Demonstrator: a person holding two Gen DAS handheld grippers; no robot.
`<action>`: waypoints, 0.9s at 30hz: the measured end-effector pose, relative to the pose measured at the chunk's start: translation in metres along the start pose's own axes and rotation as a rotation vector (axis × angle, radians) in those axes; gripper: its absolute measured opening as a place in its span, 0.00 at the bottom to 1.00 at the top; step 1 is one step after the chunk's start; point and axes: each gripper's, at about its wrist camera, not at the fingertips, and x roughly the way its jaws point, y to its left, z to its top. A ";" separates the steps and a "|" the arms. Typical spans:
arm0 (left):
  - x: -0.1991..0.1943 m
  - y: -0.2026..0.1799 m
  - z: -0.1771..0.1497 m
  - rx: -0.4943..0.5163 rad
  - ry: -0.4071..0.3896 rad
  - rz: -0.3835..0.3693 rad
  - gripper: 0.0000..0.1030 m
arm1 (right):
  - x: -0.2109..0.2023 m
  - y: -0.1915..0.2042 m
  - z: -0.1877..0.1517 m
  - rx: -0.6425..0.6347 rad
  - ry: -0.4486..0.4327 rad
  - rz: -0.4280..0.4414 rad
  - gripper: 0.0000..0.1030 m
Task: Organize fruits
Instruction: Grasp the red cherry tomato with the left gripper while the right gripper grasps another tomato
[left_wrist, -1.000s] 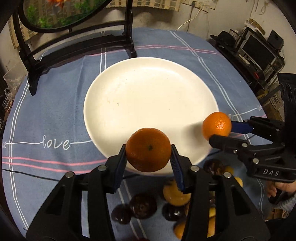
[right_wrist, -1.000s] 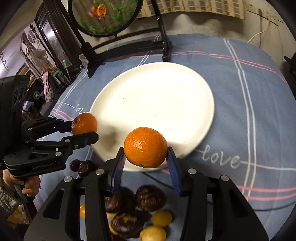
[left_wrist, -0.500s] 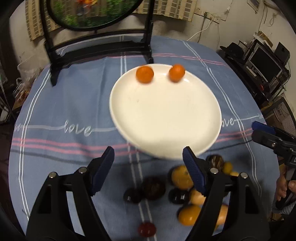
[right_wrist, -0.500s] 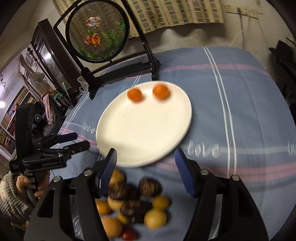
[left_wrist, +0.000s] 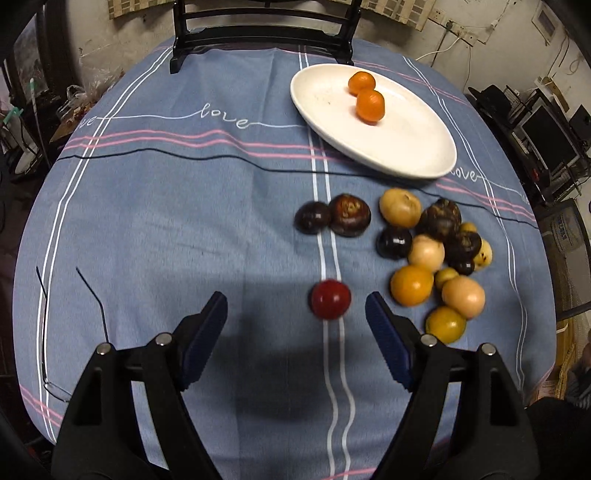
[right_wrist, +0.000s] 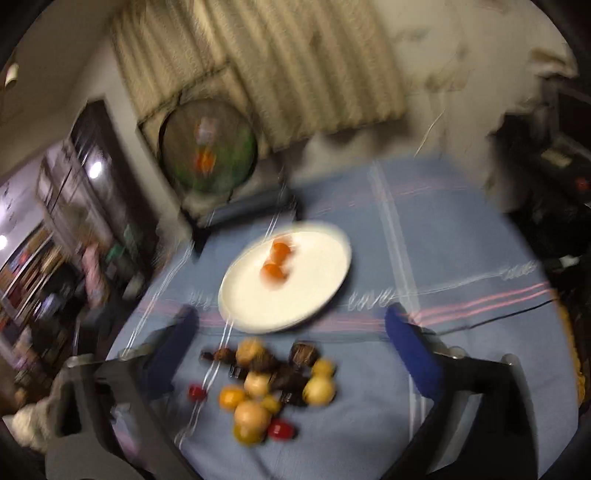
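A white plate (left_wrist: 406, 140) lies at the far right of the blue cloth, with two oranges (left_wrist: 370, 106) touching each other on it. Nearer, a pile of mixed fruit (left_wrist: 424, 251), yellow, orange and dark brown, lies on the cloth. A single red fruit (left_wrist: 330, 298) sits just ahead of my left gripper (left_wrist: 295, 297), which is open and holds nothing. The right wrist view is blurred. My right gripper (right_wrist: 291, 312) hangs higher, its jaws opening wide and empty, above the pile (right_wrist: 273, 376) and the plate (right_wrist: 314, 291).
A black stand (left_wrist: 258, 29) with a round goldfish picture (right_wrist: 208, 147) is at the table's far edge. A thin dark cable (left_wrist: 184, 157) crosses the cloth. Shelves with electronics (left_wrist: 546, 136) are off the right side. A second red fruit (right_wrist: 280, 430) lies nearest.
Both grippers let go of their oranges, which now lie together on the plate. Both grippers opened and drew back from the plate; the right one also rose.
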 end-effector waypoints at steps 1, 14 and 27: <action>0.000 -0.001 -0.002 0.006 -0.001 0.005 0.77 | 0.010 -0.001 -0.010 0.022 0.086 -0.003 0.99; 0.030 -0.026 -0.007 0.111 0.037 0.001 0.77 | 0.019 0.037 -0.021 -0.127 0.191 0.117 0.99; 0.042 -0.034 -0.005 0.164 0.017 0.019 0.74 | 0.038 0.015 -0.027 -0.156 0.280 -0.082 0.99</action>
